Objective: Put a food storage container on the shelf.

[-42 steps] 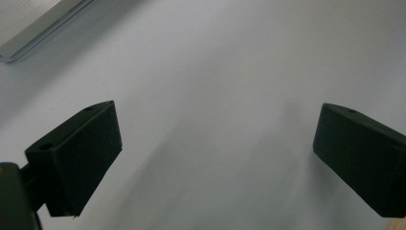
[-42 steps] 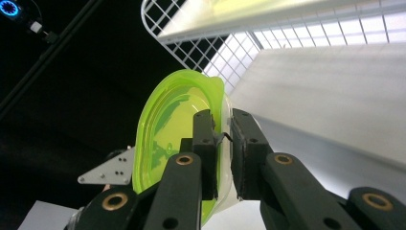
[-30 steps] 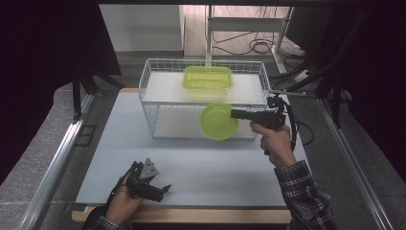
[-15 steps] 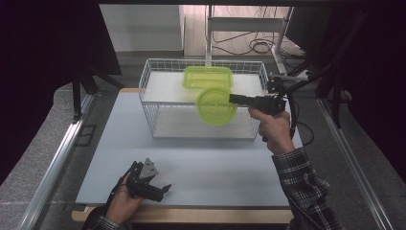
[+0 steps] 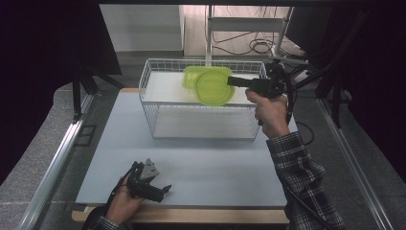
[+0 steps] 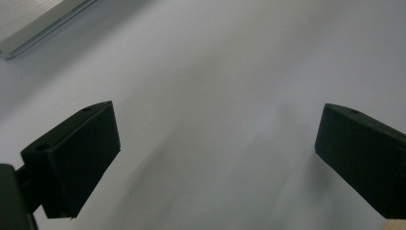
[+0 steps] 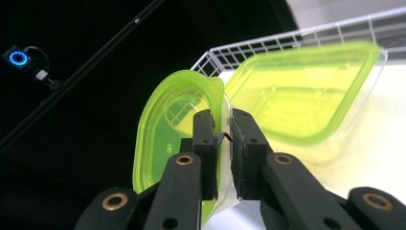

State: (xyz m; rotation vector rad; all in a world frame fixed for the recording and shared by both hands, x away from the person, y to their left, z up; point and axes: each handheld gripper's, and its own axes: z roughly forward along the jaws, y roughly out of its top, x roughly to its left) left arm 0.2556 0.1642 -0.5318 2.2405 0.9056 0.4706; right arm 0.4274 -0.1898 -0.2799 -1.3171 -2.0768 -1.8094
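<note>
My right gripper (image 5: pixel 235 81) is clamped on the rim of a round green-lidded container (image 5: pixel 214 87), held on edge above the white wire basket (image 5: pixel 158 122). It hides part of the rectangular green-lidded container (image 5: pixel 192 75) lying in the basket behind. My left gripper (image 5: pixel 163 189) rests on the pale table (image 5: pixel 215 167), jaws wide apart with nothing between them.

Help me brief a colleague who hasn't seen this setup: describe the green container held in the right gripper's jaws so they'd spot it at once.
Find the white wire basket at the far side of the table. Above its right part, the right gripper pinches the round green container by its rim, tipped on edge in the air. Its neighbour, a rectangular green-lidded container, lies inside the basket behind it; the held one is round and lifted.
</note>
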